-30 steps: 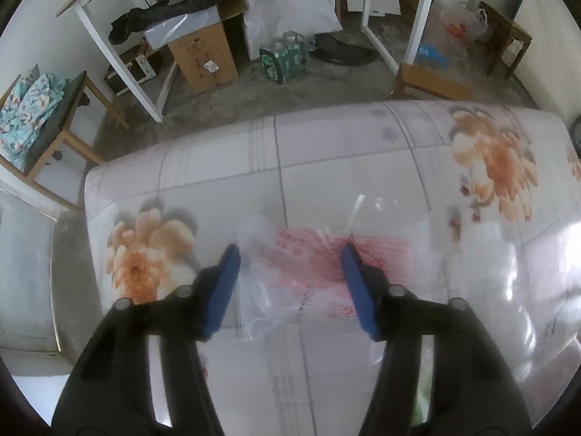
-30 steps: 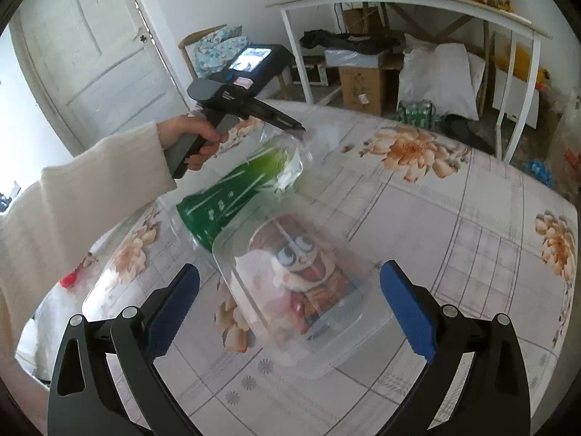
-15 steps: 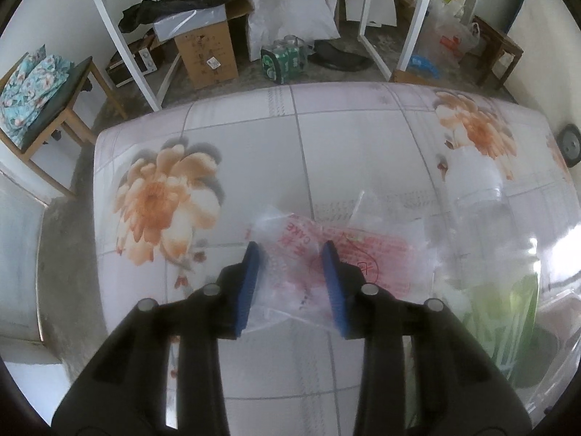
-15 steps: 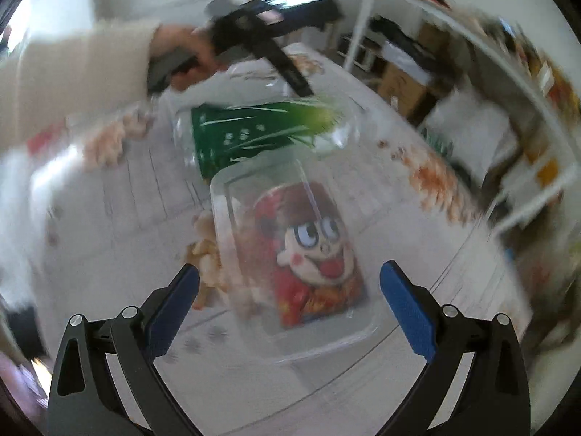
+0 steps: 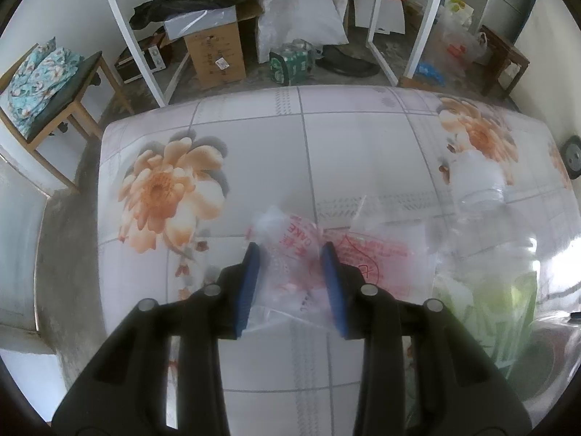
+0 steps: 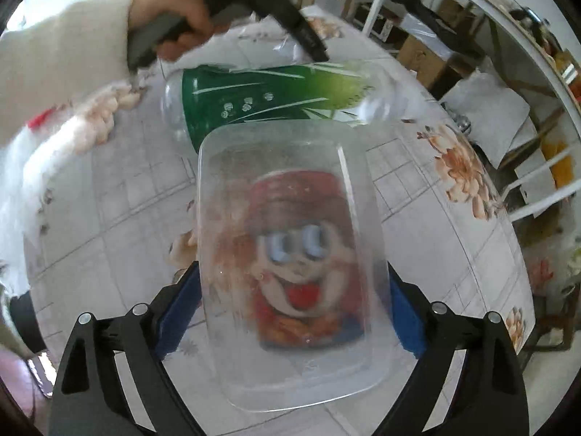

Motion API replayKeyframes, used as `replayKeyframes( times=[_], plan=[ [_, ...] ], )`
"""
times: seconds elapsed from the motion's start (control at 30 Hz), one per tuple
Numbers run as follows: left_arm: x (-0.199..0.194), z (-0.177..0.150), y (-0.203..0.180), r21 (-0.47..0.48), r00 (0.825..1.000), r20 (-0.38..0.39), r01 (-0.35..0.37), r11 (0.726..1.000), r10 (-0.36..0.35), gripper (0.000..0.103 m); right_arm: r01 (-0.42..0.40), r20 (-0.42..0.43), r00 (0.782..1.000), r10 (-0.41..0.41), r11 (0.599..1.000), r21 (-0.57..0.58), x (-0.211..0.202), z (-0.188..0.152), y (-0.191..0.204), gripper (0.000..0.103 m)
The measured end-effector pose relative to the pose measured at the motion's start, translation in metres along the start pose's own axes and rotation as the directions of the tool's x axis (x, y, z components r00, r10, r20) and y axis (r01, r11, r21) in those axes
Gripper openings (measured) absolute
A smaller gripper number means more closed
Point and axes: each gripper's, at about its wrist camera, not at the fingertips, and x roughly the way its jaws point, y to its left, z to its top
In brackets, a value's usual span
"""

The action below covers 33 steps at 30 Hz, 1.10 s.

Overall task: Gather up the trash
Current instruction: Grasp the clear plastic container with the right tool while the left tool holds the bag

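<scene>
On the tabletop [image 5: 363,145] all the trash is still out. My left claw [image 5: 290,283] has closed on the red-printed plastic bag [image 5: 348,254]. Next, the green-label bottle [image 6: 261,98] lies alone. My right claw [image 6: 290,309] is closing around the clear box [image 6: 290,218], maybe not squeezing yet.

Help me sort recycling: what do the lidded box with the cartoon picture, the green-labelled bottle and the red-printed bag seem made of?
Box: seemingly rigid clear plastic, slightly cloudy; the cartoon picture shows through. Bottle: clear glossy plastic, likely, with a green printed label. Bag: thin, crinkled transparent film with red print, probably plastic; the tablecloth shows through.
</scene>
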Motion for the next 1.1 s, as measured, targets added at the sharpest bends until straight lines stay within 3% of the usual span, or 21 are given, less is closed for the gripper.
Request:
replayKeyframes(
  times=[0.23, 0.37, 0.57, 0.83, 1.1],
  plan=[
    [-0.012, -0.012, 0.004, -0.063, 0.999, 0.035, 0.04, 0.997, -0.038, 0.025, -0.023, 0.048, 0.999, 0.018, 0.993, 0.118, -0.032, -0.02, -0.011, 0.088],
    [-0.022, -0.019, 0.007, -0.079, 0.998, 0.035, 0.055, 0.995, -0.053, 0.019, -0.07, 0.129, 0.991, 0.043, 0.976, 0.207, -0.053, -0.033, -0.025, 0.088],
    [-0.041, -0.033, 0.019, -0.133, 0.995, 0.084, 0.072, 0.988, -0.061, 0.015, -0.191, 0.29, 0.953, 0.089, 0.92, 0.343, -0.081, -0.055, -0.044, 0.088],
    [-0.073, -0.04, 0.034, -0.184, 0.985, 0.141, 0.124, 0.975, -0.098, 0.012, -0.336, 0.405, 0.903, 0.145, 0.824, 0.456, -0.089, -0.08, -0.058, 0.088],
    [-0.096, -0.06, 0.038, -0.21, 0.979, 0.172, 0.143, 0.967, -0.107, 0.012, -0.335, 0.432, 0.897, 0.09, 0.775, 0.536, -0.083, -0.091, -0.071, 0.088]
  ],
)
